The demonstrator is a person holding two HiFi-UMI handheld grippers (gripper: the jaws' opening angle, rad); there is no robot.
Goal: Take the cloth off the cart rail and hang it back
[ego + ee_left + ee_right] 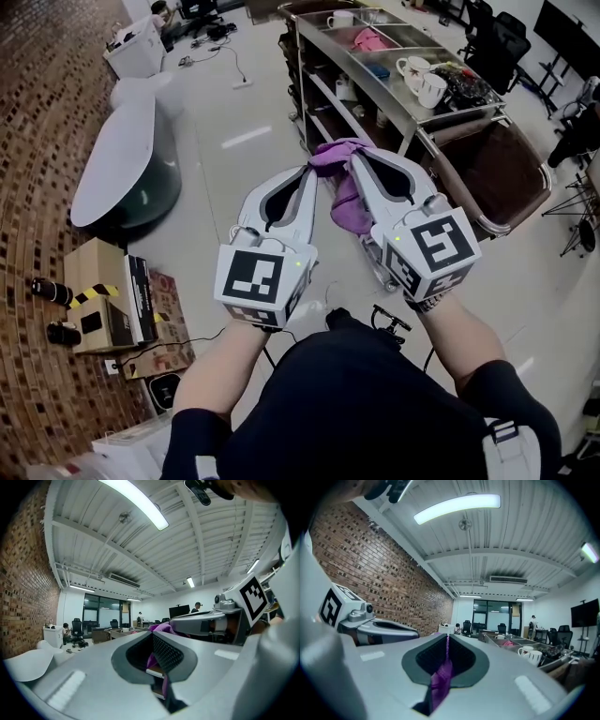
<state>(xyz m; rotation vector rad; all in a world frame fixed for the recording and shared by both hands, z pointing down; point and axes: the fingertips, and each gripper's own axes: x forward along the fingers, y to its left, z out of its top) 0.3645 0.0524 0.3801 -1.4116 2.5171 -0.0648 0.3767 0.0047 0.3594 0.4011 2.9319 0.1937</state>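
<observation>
A purple cloth (pixel 345 192) hangs between my two grippers, held in the air in front of the steel cart (pixel 394 111), level with its near end. My left gripper (pixel 315 171) is shut on the cloth's top edge, and the right gripper (pixel 354 159) is shut on it right beside, tips almost touching. In the left gripper view the cloth (pixel 153 660) is pinched in the left gripper (pixel 151 633), with the right gripper's body (pixel 211 623) alongside. The right gripper view has a purple strip (pixel 441 679) clamped in the right gripper (pixel 446 637).
The cart top holds white mugs (pixel 422 80) and a pink cloth (pixel 370 39) in a tray. A brown bag frame (pixel 497 169) hangs at the cart's near end. A white oval table (pixel 127 155) and cardboard boxes (pixel 112 300) stand to the left.
</observation>
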